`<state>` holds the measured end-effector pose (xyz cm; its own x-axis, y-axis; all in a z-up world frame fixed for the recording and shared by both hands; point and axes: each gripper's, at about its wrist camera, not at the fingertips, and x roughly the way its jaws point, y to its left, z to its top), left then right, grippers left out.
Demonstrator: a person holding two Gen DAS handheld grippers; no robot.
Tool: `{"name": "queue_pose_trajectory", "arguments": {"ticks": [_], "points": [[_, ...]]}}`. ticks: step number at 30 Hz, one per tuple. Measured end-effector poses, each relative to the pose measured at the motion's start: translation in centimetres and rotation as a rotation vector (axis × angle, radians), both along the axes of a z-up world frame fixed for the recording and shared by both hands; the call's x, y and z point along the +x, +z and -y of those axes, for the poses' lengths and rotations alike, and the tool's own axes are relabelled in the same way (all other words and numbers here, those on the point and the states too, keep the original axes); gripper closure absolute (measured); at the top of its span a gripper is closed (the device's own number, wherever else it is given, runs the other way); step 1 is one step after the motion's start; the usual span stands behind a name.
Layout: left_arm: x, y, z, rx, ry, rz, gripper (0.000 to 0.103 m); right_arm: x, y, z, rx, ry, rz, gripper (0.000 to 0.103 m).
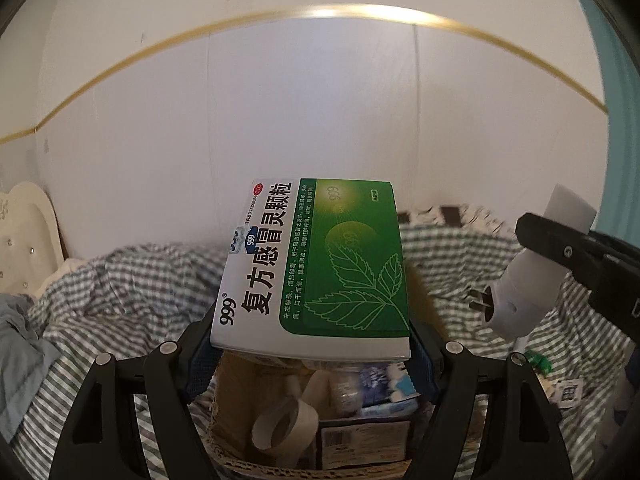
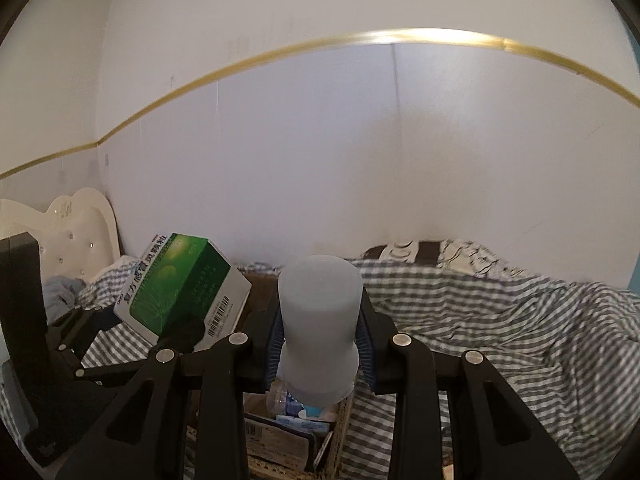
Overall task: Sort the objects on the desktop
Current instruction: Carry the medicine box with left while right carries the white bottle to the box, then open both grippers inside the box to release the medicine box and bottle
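My left gripper (image 1: 312, 344) is shut on a green and white medicine box (image 1: 316, 268), held flat above an open cardboard box (image 1: 236, 420). The cardboard box holds a tape roll (image 1: 284, 424) and several packets. My right gripper (image 2: 322, 340) is shut on a white plug-in device (image 2: 320, 320), held over the same cardboard box (image 2: 280, 440). In the left wrist view the white device (image 1: 524, 288) shows metal prongs at the right, in the right gripper's black fingers (image 1: 560, 252). The medicine box also shows in the right wrist view (image 2: 180, 288), at the left.
A grey and white striped blanket (image 2: 480, 332) covers the bed around the box. A cream headboard (image 2: 76, 232) stands at the left against the white wall. A patterned pillow (image 2: 432, 252) lies at the back. A small sachet (image 1: 568, 392) and a green item (image 1: 538, 360) lie on the blanket.
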<state>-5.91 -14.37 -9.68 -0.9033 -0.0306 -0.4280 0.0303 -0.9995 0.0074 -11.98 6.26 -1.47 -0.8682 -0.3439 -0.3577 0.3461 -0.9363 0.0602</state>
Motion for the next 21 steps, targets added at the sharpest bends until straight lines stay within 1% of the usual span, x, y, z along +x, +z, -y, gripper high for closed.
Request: {"name": "queue_pose_trajectory", "arguments": {"ticks": [5,10,13,15,17,18,19,21], "points": [[-2.6,-3.0,1.6,0.021,0.032,0.088,0.024,-3.2,-2.5,2.2,0.032,0.026,0.061,0.072],[-5.2,-4.9,2.4,0.034,0.052,0.143,0.024,-6.1,-5.0,3.6,0.04,0.049,0.125,0.072],[-6.5,-5.9,2.0,0.024,0.046,0.167,0.024,-7.6,-6.0,4.0,0.043,0.05,0.15,0.071],[-7.4,-6.7,1.7,0.004,0.046,0.186,0.024,-8.7,-6.4,4.4,0.045,0.046,0.166,0.072],[-7.8,-6.7,1.5,-0.026,0.059,0.188,0.023,-9.9,-6.9,4.6,0.044,0.035,0.192,0.071],[-7.9,-6.7,1.7,-0.023,0.064,0.184,0.022,-10.7,-7.2,4.7,0.038,0.033,0.208,0.071],[-8.0,-6.6,2.1,-0.002,0.068,0.181,0.021,-11.1,-7.5,4.8,0.035,0.032,0.22,0.071],[-8.2,-6.7,2.5,0.02,0.073,0.193,0.02,-12.1,-7.9,5.0,0.043,0.02,0.239,0.071]]}}
